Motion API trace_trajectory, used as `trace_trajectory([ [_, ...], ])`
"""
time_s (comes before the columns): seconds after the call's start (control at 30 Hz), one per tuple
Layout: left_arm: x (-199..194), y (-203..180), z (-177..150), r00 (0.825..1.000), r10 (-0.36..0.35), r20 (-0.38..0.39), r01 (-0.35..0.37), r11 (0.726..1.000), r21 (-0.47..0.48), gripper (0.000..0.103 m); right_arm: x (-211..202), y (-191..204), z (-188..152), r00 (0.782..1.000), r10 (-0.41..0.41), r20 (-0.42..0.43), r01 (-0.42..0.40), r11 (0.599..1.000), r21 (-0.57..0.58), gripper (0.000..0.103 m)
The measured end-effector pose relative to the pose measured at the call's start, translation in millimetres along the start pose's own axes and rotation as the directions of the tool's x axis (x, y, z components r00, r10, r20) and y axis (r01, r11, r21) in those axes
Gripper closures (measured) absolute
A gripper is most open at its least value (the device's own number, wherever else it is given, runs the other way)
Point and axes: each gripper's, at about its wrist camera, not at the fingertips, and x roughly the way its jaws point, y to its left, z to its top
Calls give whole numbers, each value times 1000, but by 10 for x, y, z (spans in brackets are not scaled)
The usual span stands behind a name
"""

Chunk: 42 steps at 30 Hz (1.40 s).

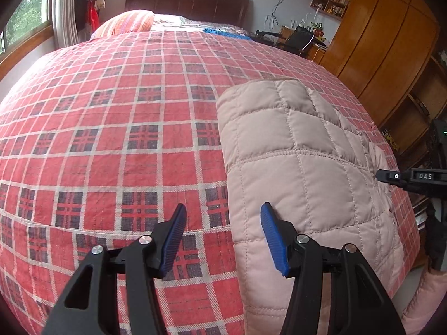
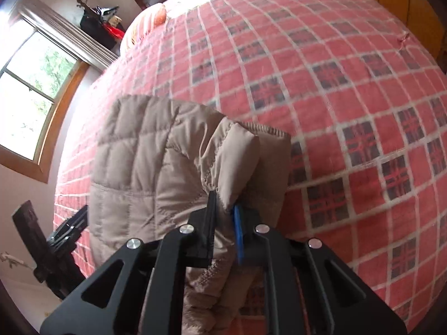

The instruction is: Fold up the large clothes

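While the left tool [image 1: 223, 240] hovers with jaws spread wide and empty, the quilted pink jacket [image 1: 301, 162] lies folded on the plaid bed cover [image 1: 111, 128], under and ahead of its right finger. Right tool [image 2: 225, 217] is clamped on a raised fold of the jacket.

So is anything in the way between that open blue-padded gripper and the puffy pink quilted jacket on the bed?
Nothing visible. The open left gripper hangs at the edge of the pink quilted jacket, with only red plaid bedspread beneath. The right gripper is shut on a jacket fold.
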Motion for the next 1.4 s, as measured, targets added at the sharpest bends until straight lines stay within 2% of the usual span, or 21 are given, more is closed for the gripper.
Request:
trace_trajectory([
  [0.07, 0, -6, -9, 1000, 5, 4, -5, 1000, 10, 47, -2, -5, 1, 1000, 11, 2, -11, 1000, 9, 81],
  [0.1, -1, 1, -3, 1000, 2, 4, -2, 1000, 11, 47, -27, -7, 4, 1000, 21, 11, -22, 1000, 6, 72],
  [0.13, -12, 21, -6, 1000, -7, 2, 7, 1000, 8, 47, -99, -11, -9, 999, 29, 25, -29, 1000, 5, 61],
  [0.17, -24, 48, -9, 1000, -17, 0, 17, 1000, 2, 47, -167, -39, -27, 999, 26, 38, -26, 1000, 13, 32],
  [0.2, -27, 78, -4, 1000, -24, -2, 24, 1000, -4, 47, -232, -53, -45, 998, 18, 57, -20, 1000, 19, 20],
  [0.27, -27, 123, 7, 999, -33, -6, 33, 999, -16, 47, -295, -40, -80, 998, 6, 67, -6, 1000, 8, 20],
  [0.33, -19, 144, 15, 999, -33, -7, 33, 999, -19, 47, -247, -58, -79, 999, 35, 35, -36, 999, 14, 20],
  [0.4, -8, 158, 12, 999, -31, -9, 31, 999, -24, 47, -108, -55, -55, 1000, 29, -9, -29, 999, 21, 30],
  [0.43, 3, 163, 11, 999, -35, -14, 35, 999, -24, 46, -53, -64, -37, 999, 38, -25, -38, 999, 24, 31],
  [0.6, 53, 224, 12, 994, -93, -57, 91, 995, -51, 39, 143, -169, -21, 992, 106, -74, -101, 992, 71, 21],
  [0.7, 120, 288, 52, 984, -163, -77, 156, 984, -87, 39, 214, -248, -80, 980, 177, -94, -168, 981, 93, 20],
  [0.87, 280, 409, 90, 956, -275, -104, 258, 954, -151, 38, 314, -375, -259, 956, 274, -106, -263, 959, 107, 16],
  [0.93, 317, 487, 79, 939, -328, -108, 303, 932, -198, 38, 335, -403, -302, 949, 302, -89, -292, 951, 103, 15],
  [1.03, 323, 576, 50, 890, -445, -94, 411, 875, -256, 38, 361, -388, -341, 945, 319, -79, -313, 947, 73, 15],
  [1.07, 322, 593, 38, 867, -491, -85, 453, 848, -275, 38, 387, -354, -347, 944, 320, -79, -316, 947, 62, 15],
  [1.13, 338, 579, 25, 841, -535, -81, 494, 821, -286, 37, 459, -296, -348, 943, 322, -81, -318, 947, 53, 15],
  [1.23, 423, 487, 11, 856, -507, -105, 469, 846, -254, 32, 513, -259, -359, 942, 326, -85, -324, 945, 37, 14],
  [1.27, 447, 476, 8, 854, -510, -106, 473, 844, -252, 31, 519, -259, -367, 941, 329, -86, -327, 944, 32, 14],
  [1.3, 458, 467, 5, 846, -523, -105, 486, 836, -254, 31, 523, -262, -378, 939, 334, -87, -333, 943, 27, 14],
  [1.37, 498, 428, -3, 816, -568, -104, 530, 808, -257, 30, 509, -255, -388, 931, 353, -91, -353, 935, 18, 13],
  [1.4, 521, 394, -16, 809, -578, -104, 541, 803, -250, 25, 538, -253, -400, 927, 365, -89, -364, 931, 17, 12],
])
